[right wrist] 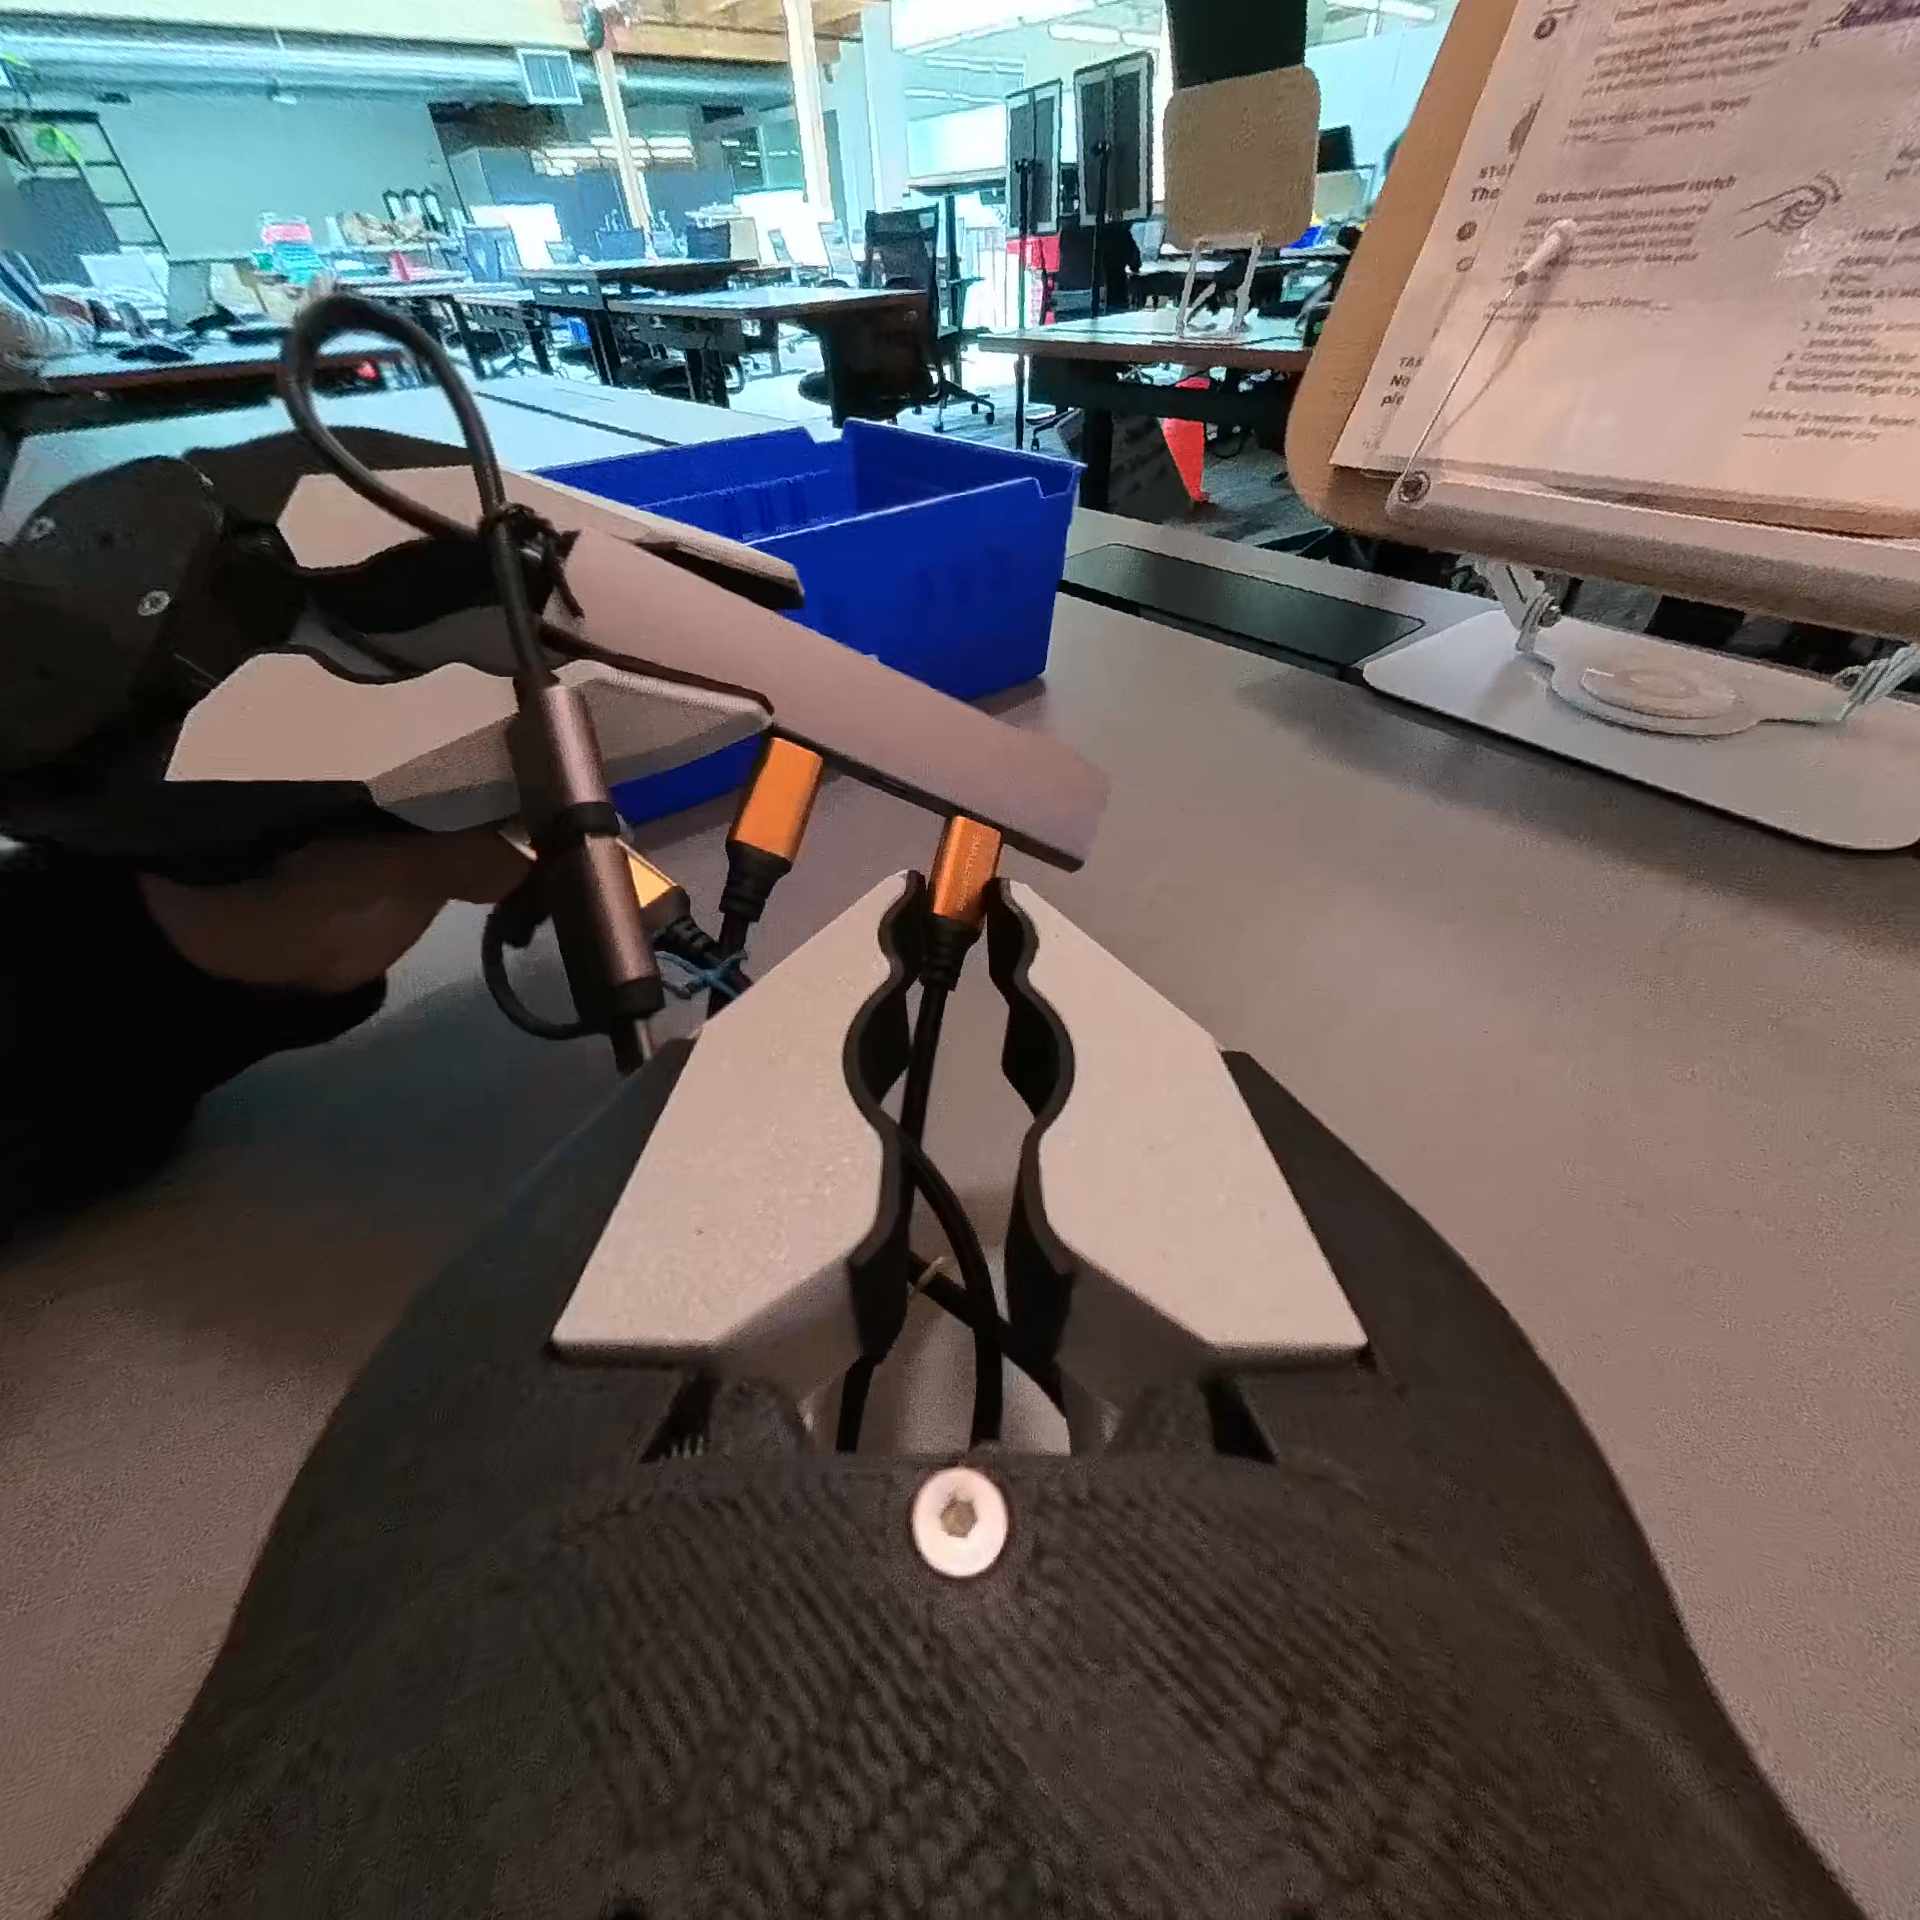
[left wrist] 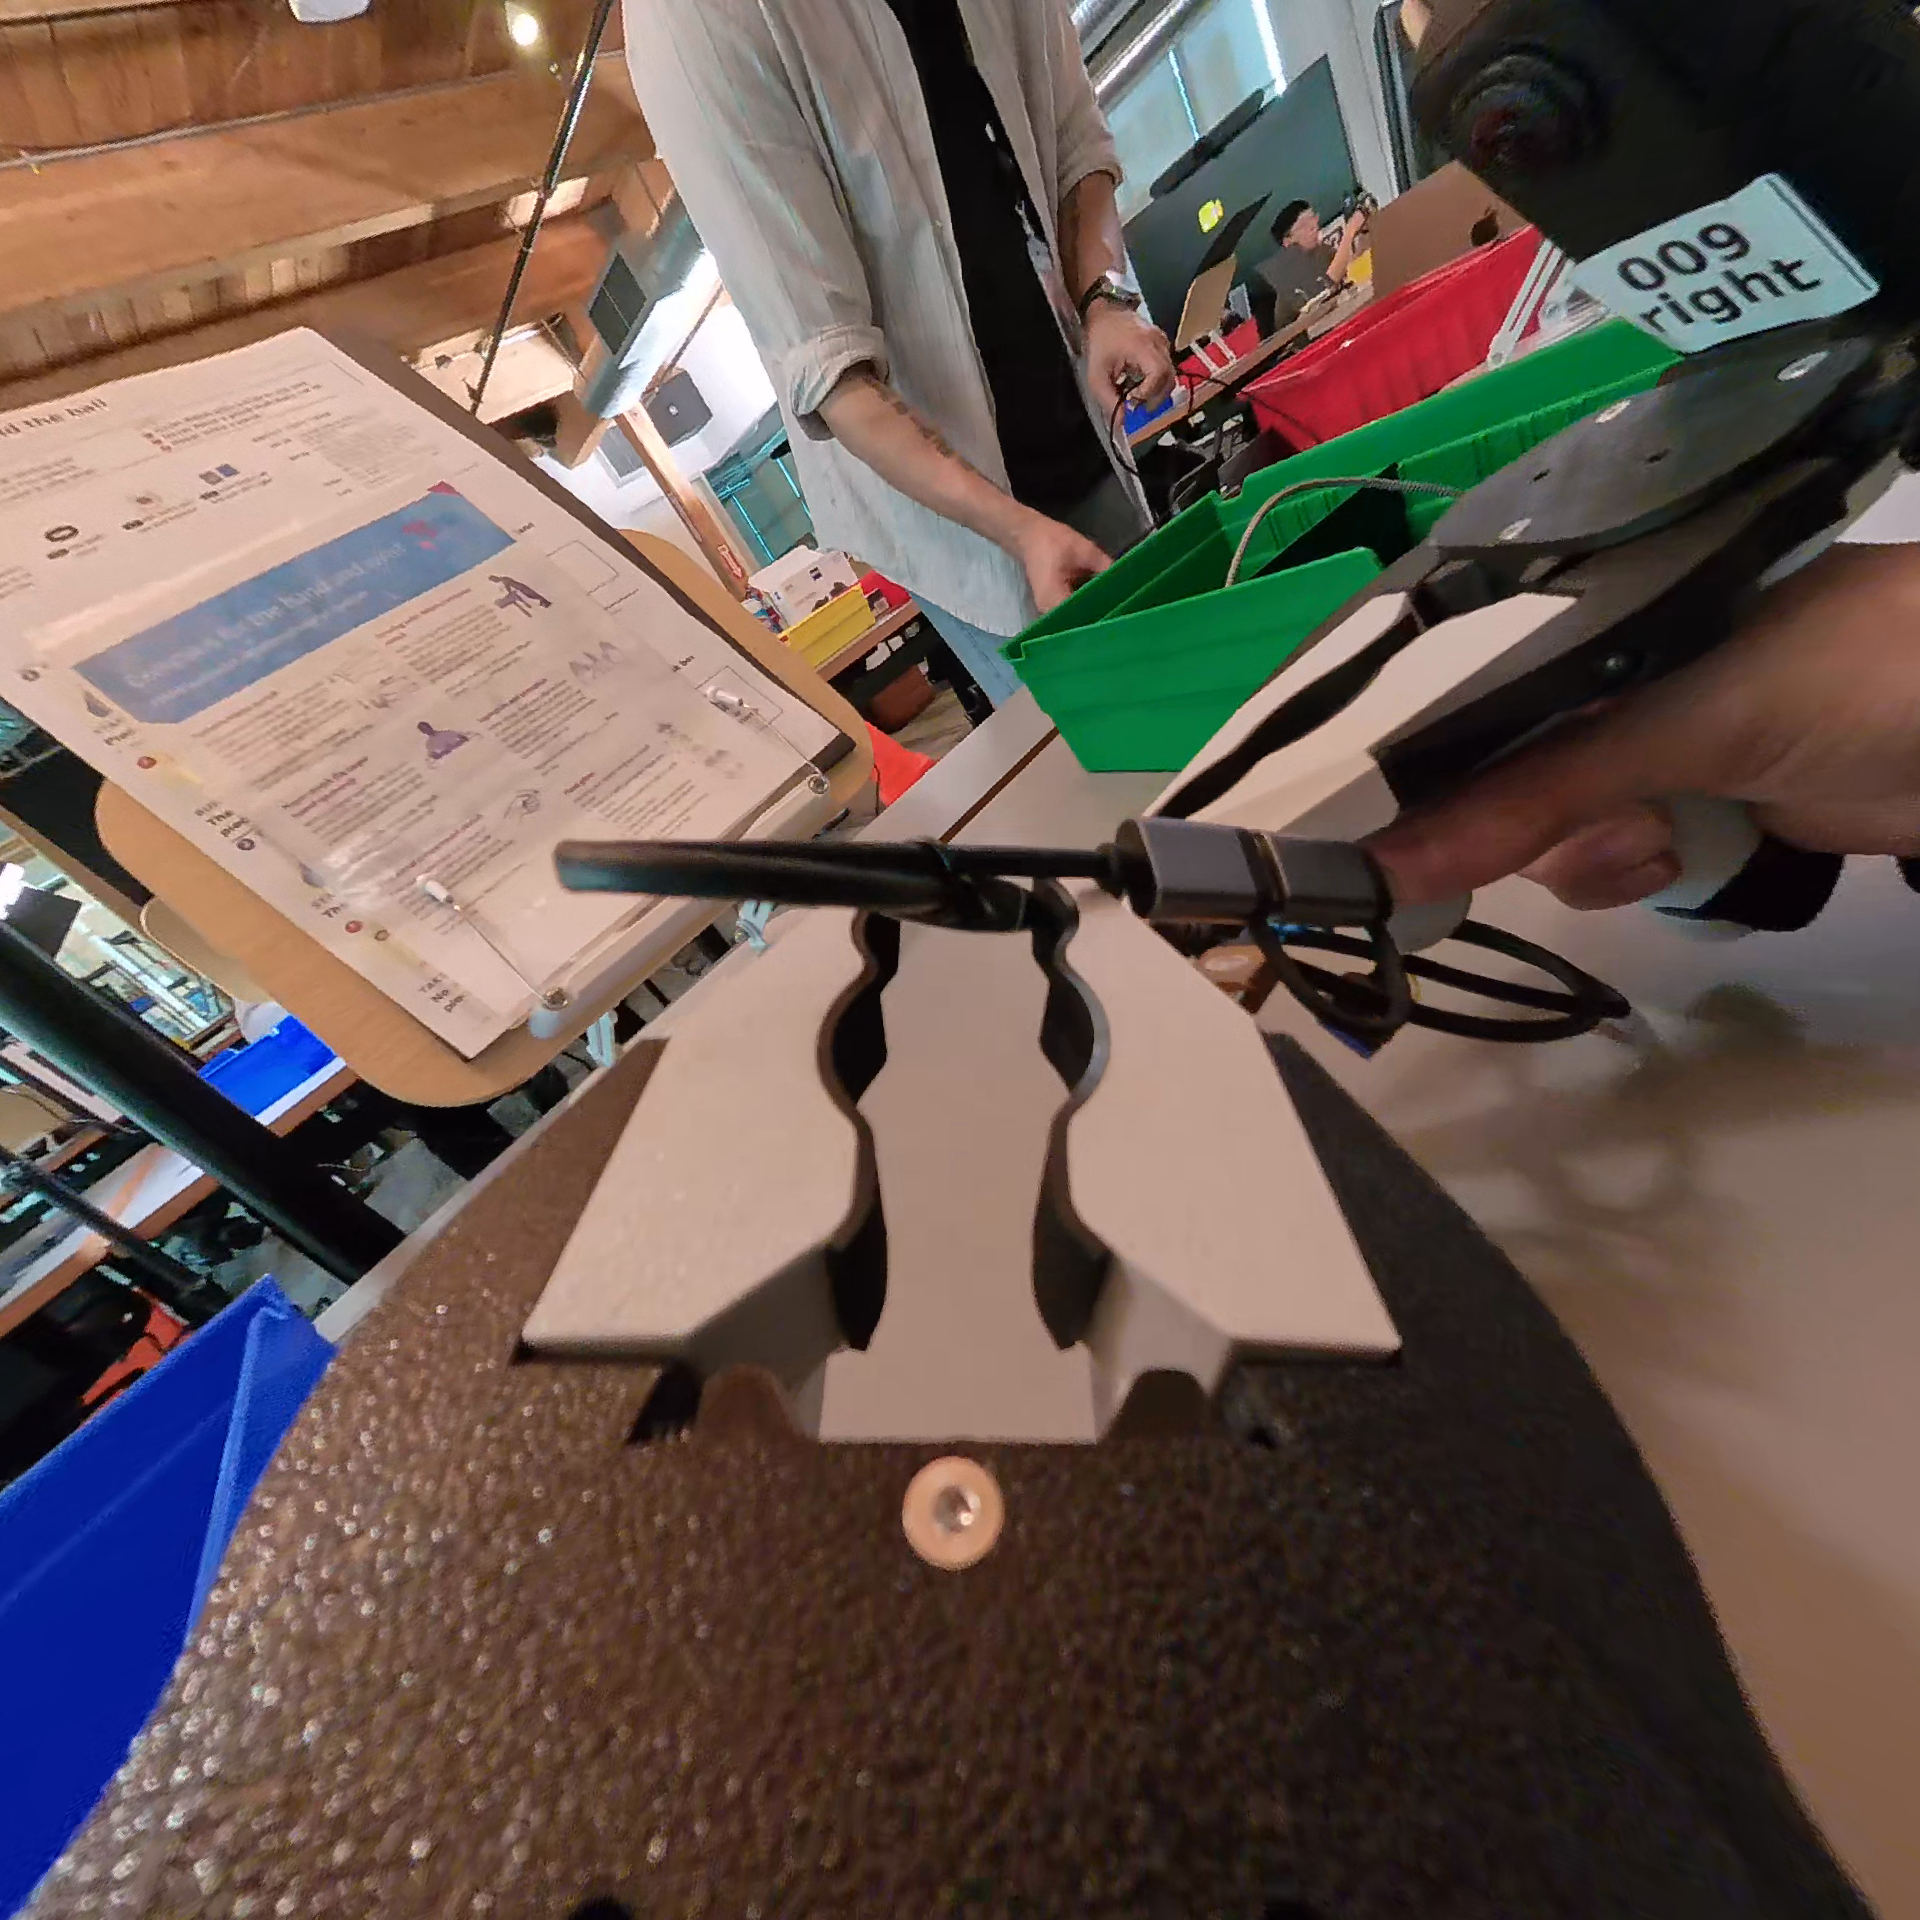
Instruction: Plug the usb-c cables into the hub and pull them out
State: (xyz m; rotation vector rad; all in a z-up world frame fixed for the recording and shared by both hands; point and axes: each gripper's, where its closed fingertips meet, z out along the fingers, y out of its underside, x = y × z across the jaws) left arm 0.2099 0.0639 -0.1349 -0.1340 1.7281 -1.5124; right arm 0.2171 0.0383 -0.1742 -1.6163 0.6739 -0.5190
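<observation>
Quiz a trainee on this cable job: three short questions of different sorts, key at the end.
1. True or false: the left tool holds the grey hub up off the table.
2. What sits between the fingertips of the right tool? A) an orange plug at the hub's edge B) a pen C) a spoon
3. Fill in: in the right wrist view, the bin on the table behind the hub is ____ in colour.

Key: 1 true; 2 A; 3 blue.
</observation>
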